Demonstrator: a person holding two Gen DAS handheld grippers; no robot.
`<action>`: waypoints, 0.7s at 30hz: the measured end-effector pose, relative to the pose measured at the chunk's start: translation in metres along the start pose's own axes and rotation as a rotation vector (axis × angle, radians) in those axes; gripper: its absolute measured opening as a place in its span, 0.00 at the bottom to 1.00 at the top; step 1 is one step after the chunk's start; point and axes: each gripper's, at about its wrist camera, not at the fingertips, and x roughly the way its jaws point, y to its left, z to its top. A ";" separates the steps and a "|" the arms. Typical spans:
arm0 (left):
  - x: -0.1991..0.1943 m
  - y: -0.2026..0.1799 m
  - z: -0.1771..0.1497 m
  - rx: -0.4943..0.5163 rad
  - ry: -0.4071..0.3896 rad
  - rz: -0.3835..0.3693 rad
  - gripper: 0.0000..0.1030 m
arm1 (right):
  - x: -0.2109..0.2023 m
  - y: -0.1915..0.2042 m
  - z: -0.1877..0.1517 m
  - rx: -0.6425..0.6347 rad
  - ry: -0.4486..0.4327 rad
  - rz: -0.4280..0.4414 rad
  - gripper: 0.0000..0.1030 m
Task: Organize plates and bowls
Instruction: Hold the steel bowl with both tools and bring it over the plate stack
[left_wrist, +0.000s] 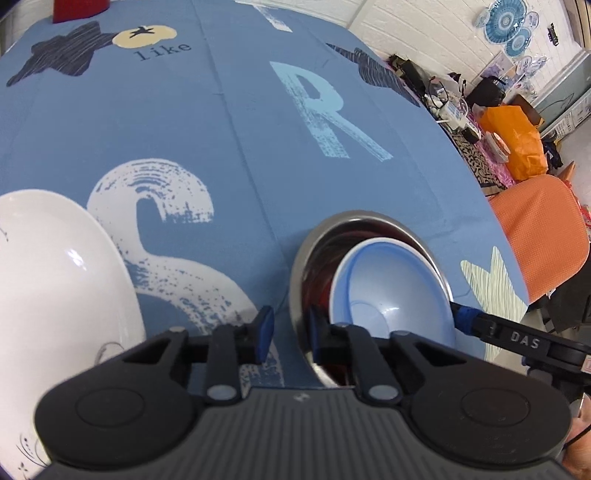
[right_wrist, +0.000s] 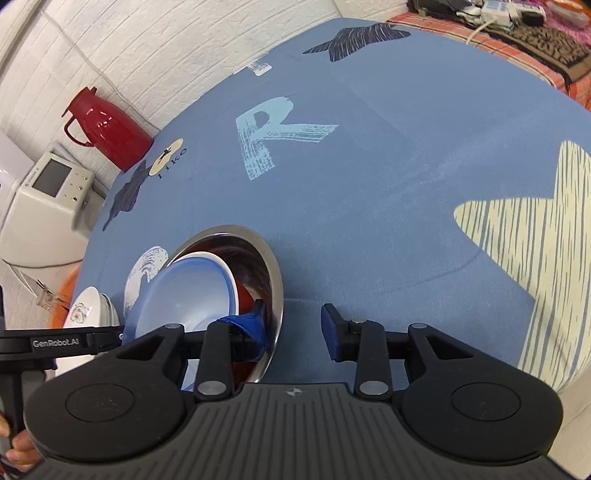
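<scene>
Bowls nested ahead of both tools: steel bowl (left_wrist: 373, 225) outermost on the worktop (left_wrist: 240, 147), a red one barely visible inside, then a white-rimmed one, and the blue bowl (left_wrist: 391, 291) uppermost, tilted rather than seated flat. Probably tilted because lifted at one edge or only just lowered in; cannot tell which.

Left hand-held gripper (left_wrist: 288, 332) parted to a moderate gap, straddling the near-left rim of the steel bowl: one blue pad outside over the cloth, the other inside the wall. No clamping visible, nothing carried. Likely positioned to steady or grip that rim.

Right hand-held gripper (right_wrist: 295, 328) spread wide. Left fingertip (right_wrist: 255, 325) down inside the steel bowl, against or just under the blue bowl's edge; contact not clear. Right fingertip outside, over bare cloth, well clear of anything. So no closed grasp on either side.

White plate (left_wrist: 55, 280) just left of the left tool, resting on the worktop; seen from the right wrist as a small stack with a faint printed motif, beyond the left tool's arm.

Farther off, beyond the bowls: red thermos jug (right_wrist: 107, 129) at the worktop's far edge, a white appliance (right_wrist: 48, 199) beside it off the worktop. Neither in the path. Main obstruction judged to be the two tools crowding one rim, each fingertip near the other's working space.
</scene>
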 end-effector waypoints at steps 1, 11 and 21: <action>0.000 0.000 0.000 0.002 -0.002 0.000 0.07 | 0.001 -0.001 0.002 0.000 0.017 -0.006 0.18; -0.001 0.006 -0.002 -0.032 0.002 -0.019 0.08 | 0.000 0.001 0.004 -0.120 0.027 0.012 0.21; -0.002 0.004 -0.001 -0.070 0.004 -0.038 0.00 | 0.000 -0.003 0.007 -0.027 0.059 0.074 0.04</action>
